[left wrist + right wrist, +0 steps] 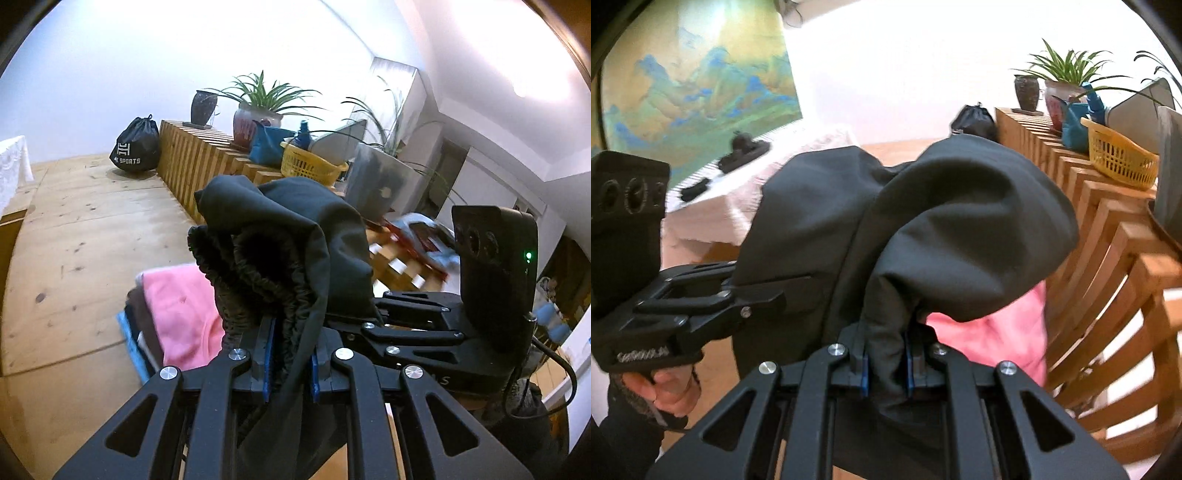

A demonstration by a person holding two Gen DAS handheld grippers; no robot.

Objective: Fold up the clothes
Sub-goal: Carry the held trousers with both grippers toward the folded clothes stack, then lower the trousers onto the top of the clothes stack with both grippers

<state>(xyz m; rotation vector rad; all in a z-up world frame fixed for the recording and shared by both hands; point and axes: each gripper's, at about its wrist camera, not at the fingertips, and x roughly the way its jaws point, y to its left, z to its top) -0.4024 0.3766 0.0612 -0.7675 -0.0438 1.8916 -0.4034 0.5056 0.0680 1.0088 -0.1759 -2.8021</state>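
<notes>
Taking the slatted wooden bench (192, 162) as the landmark: in the left wrist view a black drawstring bag (136, 147) sits on the wooden floor (74, 221) at the bench's far left end. In front of the bench, low on the floor, lies a pile of folded clothes (177, 314) with a pink piece on top. Just right of that pile, the left gripper (290, 363) has its jaws clamped on a bunched black garment (280, 236), whose gathered elastic edge hangs over the blue pads. On top of the bench stand a dark vase (202, 107), a potted plant (258, 110), a blue pouch (267, 146) and a yellow basket (310, 164). At the right, below the bench's near end, the right gripper (402, 310) appears side-on.

In the right wrist view, the left gripper (761, 291) shows at the left, held by a hand (670, 387), well away from the bench. In the middle, the right gripper (886, 363) has its jaws closed on a fold of the same black garment, which billows up in front of the bench.
</notes>
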